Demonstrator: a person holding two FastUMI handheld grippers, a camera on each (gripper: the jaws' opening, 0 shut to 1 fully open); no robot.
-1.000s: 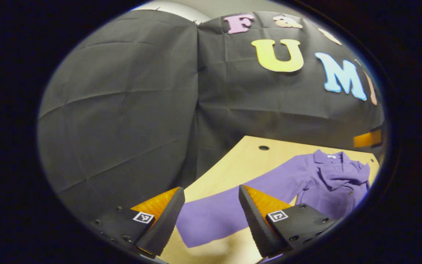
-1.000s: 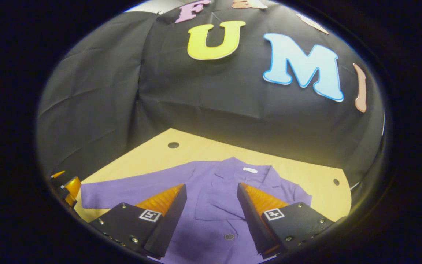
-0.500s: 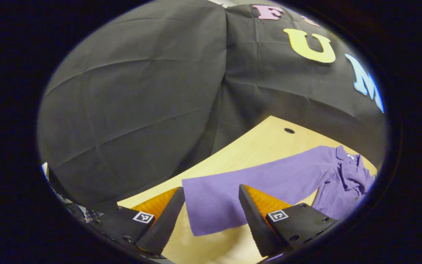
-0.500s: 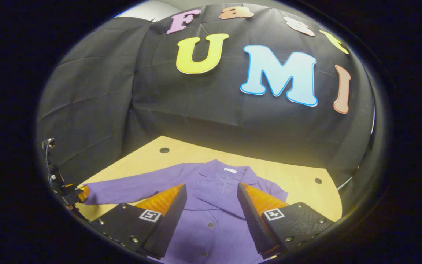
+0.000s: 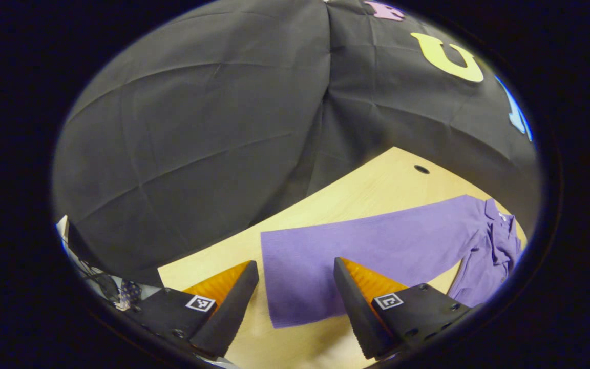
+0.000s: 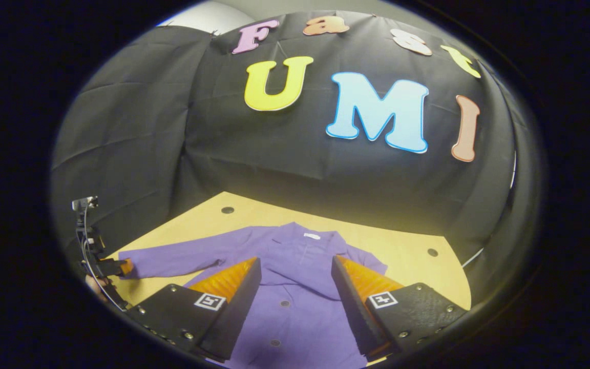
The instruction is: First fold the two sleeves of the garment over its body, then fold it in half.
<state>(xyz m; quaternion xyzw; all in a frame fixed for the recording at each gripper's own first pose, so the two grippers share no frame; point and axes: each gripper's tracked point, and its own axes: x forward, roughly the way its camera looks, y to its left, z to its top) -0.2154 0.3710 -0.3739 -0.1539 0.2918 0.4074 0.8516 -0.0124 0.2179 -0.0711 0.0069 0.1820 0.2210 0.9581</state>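
Black cloth hangs behind a pale wooden worktop where the purple garment lies face up, collar toward the wall. Its long sleeve stretches flat away from the body, and the cuff end sits right between the parted fingers of the left gripper, which holds nothing. That gripper looks best placed to take the cuff. Over the garment's front, the right gripper hovers with its fingers apart, empty.
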